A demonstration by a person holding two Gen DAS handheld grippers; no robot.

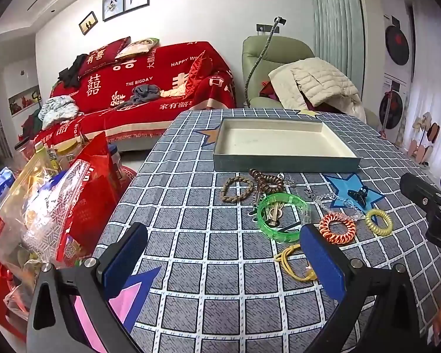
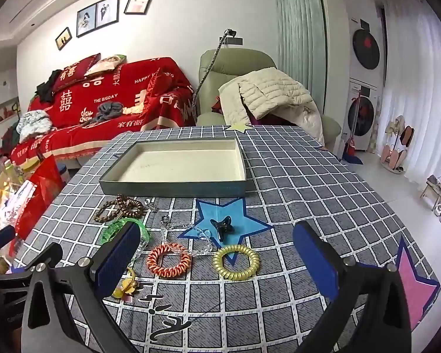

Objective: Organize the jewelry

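Note:
An empty shallow box (image 1: 279, 144) (image 2: 179, 167) lies on the checked tablecloth. In front of it lie a brown bead bracelet (image 1: 237, 189) (image 2: 108, 210), a green bangle (image 1: 282, 216) (image 2: 114, 231), an orange coil hair tie (image 1: 337, 228) (image 2: 169, 259), a yellow coil hair tie (image 1: 378, 222) (image 2: 236, 261), a black claw clip (image 1: 358, 194) (image 2: 222, 226), a clear chain (image 2: 201, 235) and a yellow cord (image 1: 294, 263). My left gripper (image 1: 223, 253) is open and empty, near the cord. My right gripper (image 2: 217, 260) is open and empty, its fingers either side of both coil ties.
Plastic bags and red packets (image 1: 44, 206) crowd the left beside the table. A red-covered sofa (image 1: 150, 88) and a green armchair with a white jacket (image 2: 264, 94) stand behind the table. Star stickers (image 2: 411, 282) lie on the cloth.

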